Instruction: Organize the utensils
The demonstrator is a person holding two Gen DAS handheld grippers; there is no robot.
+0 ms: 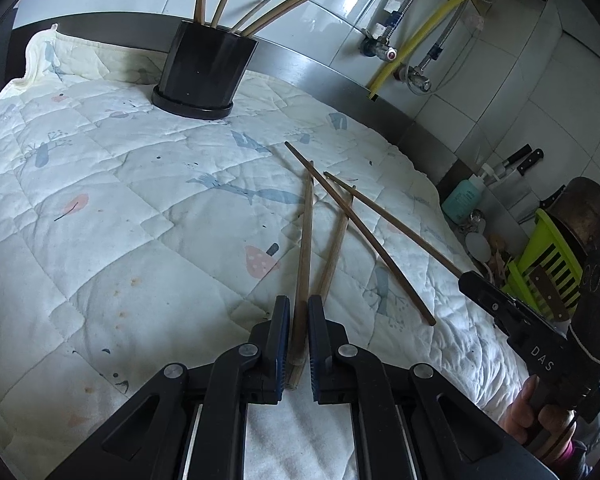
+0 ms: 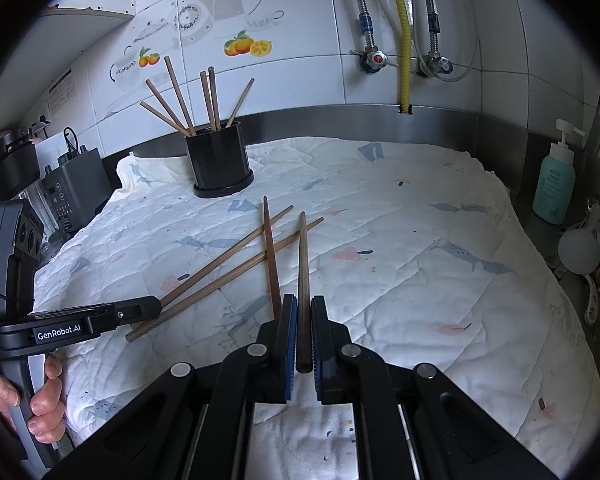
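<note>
On the quilt (image 2: 420, 240), we grip one chopstick (image 1: 302, 264) in our left gripper (image 1: 299, 344) and another chopstick (image 2: 303, 280) in our right gripper (image 2: 304, 340), jaws clamped. Two more cross at twelve o'clock; the holder (image 2: 219, 160) stands at eleven.
</note>
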